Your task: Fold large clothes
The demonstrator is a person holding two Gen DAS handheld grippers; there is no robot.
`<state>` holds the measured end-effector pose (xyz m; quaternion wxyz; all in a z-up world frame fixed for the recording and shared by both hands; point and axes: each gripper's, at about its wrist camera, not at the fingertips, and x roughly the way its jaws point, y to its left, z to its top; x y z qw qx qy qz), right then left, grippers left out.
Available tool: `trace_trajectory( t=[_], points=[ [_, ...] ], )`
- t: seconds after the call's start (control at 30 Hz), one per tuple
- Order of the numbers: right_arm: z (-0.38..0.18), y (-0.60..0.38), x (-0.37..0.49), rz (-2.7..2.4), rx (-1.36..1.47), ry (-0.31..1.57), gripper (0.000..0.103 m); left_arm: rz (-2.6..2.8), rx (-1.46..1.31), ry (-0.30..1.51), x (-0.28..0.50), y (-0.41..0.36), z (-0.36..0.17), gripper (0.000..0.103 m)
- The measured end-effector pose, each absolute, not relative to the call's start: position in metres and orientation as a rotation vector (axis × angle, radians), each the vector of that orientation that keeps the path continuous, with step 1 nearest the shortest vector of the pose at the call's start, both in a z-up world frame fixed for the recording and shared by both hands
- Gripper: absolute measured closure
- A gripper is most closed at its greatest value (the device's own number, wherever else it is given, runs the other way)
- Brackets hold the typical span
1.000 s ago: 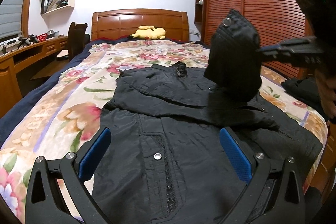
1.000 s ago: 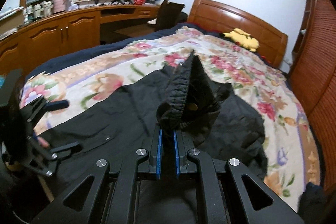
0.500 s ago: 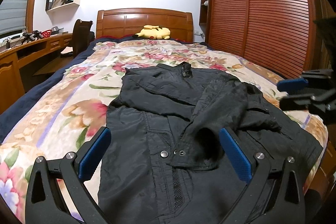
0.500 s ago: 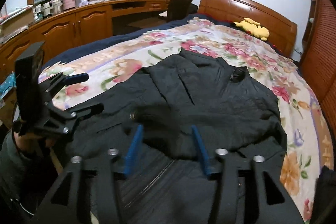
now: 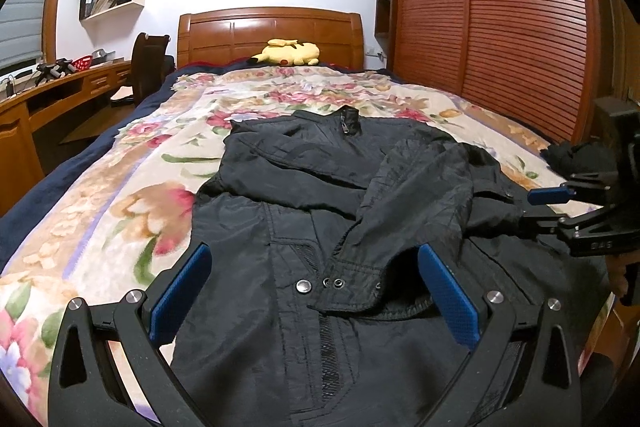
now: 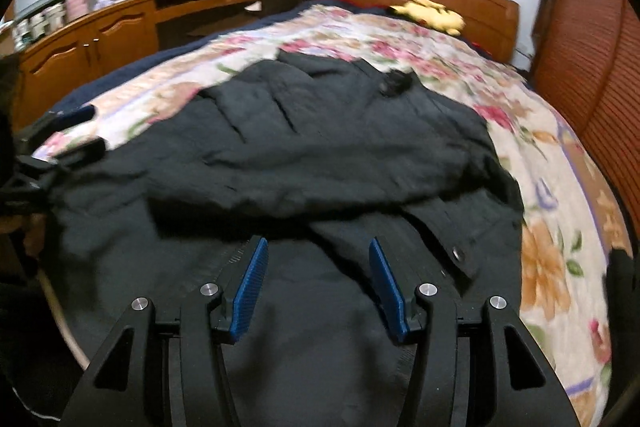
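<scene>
Left wrist view: one black jacket (image 5: pixel 320 227) on one bed (image 5: pixel 120 195), two grippers, left gripper (image 5: pixel 312 291) and right gripper (image 5: pixel 540 205), both spread, empty.

The left gripper (image 5: pixel 312 291) points forward and somewhat downward, its two blue-padded fingers (image 5: pixel 180 293) spread wide with nothing pinched between them. The right gripper (image 6: pixel 318 285) is tilted downward too, its jaws standing apart at about half their spread and gripping nothing. In the left wrist view the right gripper (image 5: pixel 546 205) shows at the right edge, its fingers pointing leftward.
</scene>
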<state>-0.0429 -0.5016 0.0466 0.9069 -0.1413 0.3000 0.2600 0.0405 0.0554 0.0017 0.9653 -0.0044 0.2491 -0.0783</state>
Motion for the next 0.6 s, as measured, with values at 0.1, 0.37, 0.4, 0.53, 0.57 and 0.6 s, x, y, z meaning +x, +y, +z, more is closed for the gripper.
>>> trace_trajectory(
  t=[0.1,0.37,0.4,0.53,0.57,0.6],
  points=[
    [0.036,-0.504,-0.038,0.515,-0.271,0.637,0.048,-0.160,0.000,0.510,0.040,0.051,0.000,0.000],
    [0.013,-0.507,-0.028,0.457,-0.256,0.678,0.048,-0.230,-0.010,0.519,0.040,0.039,-0.001,0.000],
    [0.010,-0.508,-0.026,0.452,-0.247,0.685,0.048,-0.257,-0.021,0.516,0.040,0.038,0.000,0.001],
    [0.002,-0.512,-0.028,0.453,-0.179,0.687,0.048,-0.297,-0.037,0.529,0.044,0.027,0.000,0.022],
    [0.001,-0.512,-0.027,0.453,-0.172,0.686,0.048,-0.298,-0.033,0.535,0.045,0.024,-0.001,0.030],
    [0.000,-0.509,-0.028,0.451,-0.170,0.684,0.048,-0.297,-0.025,0.544,0.047,0.020,-0.003,0.037]
  ],
)
